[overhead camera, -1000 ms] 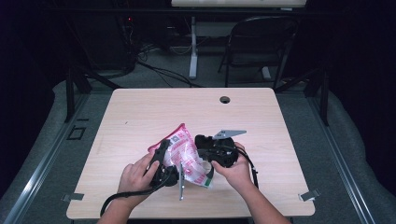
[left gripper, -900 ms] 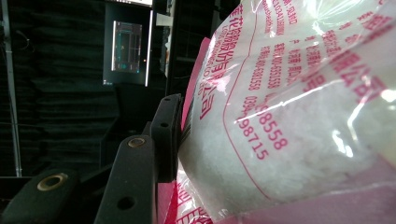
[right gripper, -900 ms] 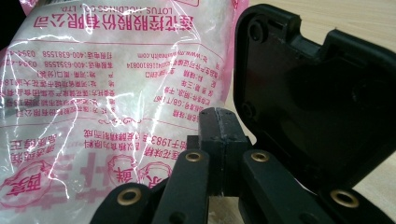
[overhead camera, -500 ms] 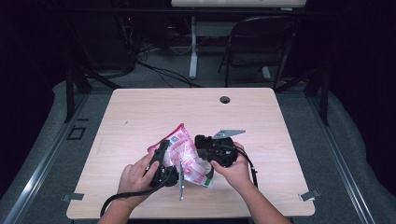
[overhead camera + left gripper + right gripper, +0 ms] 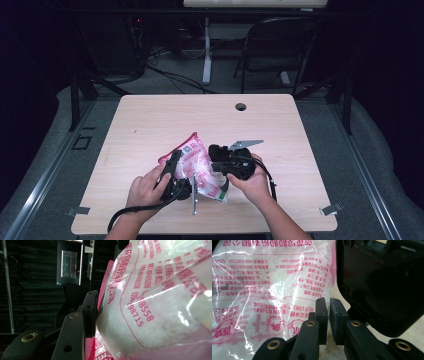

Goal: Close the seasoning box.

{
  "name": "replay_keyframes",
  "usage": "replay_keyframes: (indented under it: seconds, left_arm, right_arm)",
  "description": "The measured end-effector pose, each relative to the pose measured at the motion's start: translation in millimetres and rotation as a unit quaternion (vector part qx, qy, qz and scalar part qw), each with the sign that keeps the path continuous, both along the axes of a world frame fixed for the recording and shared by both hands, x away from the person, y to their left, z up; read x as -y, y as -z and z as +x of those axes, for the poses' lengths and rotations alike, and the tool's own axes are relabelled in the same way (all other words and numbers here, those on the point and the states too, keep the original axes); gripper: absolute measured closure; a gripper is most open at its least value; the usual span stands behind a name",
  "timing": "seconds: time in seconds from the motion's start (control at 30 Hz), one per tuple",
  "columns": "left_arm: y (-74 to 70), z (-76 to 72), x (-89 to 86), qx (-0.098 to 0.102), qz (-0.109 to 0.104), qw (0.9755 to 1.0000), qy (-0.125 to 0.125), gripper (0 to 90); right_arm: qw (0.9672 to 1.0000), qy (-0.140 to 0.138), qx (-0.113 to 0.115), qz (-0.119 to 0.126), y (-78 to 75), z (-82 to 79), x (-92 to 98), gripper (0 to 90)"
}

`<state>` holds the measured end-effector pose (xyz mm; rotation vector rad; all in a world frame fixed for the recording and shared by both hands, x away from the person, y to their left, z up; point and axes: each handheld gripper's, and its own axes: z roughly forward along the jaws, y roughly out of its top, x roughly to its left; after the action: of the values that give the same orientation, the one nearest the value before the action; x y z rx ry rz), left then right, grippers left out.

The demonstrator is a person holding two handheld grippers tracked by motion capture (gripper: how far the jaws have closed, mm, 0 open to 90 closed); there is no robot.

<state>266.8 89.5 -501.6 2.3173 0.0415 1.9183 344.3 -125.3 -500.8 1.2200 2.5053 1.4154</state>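
Observation:
A clear plastic bag with pink print and white grains is held up over the wooden table near its front edge. My left gripper is shut on the bag's left side; its near finger presses into the bulging bag, which hides the other finger. My right gripper is at the bag's right side. Its jaws have just been opening: a narrow gap shows between the pads of the right gripper, and the thin edge of the bag runs into that gap. The left gripper's black body looms close behind.
The table has a round cable hole near its far edge. A black chair and a white desk leg stand behind it on the floor. A lit screen hangs in the dark background.

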Motion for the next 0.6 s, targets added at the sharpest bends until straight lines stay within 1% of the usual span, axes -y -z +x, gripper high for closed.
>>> replay_keyframes:
  seconds: [0.2, 0.27, 0.3, 0.4, 0.6]
  left_arm:
    - [-0.5, -0.2, 0.7, -0.001, 0.001, 1.0000, -0.002, 61.4]
    - [-0.3, 0.1, 0.8, 0.000, 0.001, 1.0000, 0.000, 61.4]
    - [-0.3, 0.1, 0.9, 0.001, 0.000, 1.0000, 0.000, 61.4]
    - [-0.9, -0.2, 1.4, 0.000, 0.002, 1.0000, -0.001, 61.5]
    - [-1.6, -0.3, 2.0, 0.001, 0.003, 1.0000, 0.000, 61.5]
  right_arm:
    - [1.0000, 0.001, -0.006, -0.004, 1.6, 0.0, 0.8, 84.2]
    - [0.9999, 0.000, -0.010, -0.001, 2.8, 0.5, 1.0, 86.2]
    - [0.9999, 0.000, -0.010, -0.001, 2.8, 0.5, 1.0, 86.2]
    - [0.9999, -0.002, -0.009, -0.008, 3.8, 0.6, 1.5, 90.0]
    - [0.9999, 0.001, -0.003, -0.013, 4.1, -0.4, 0.6, 90.0]
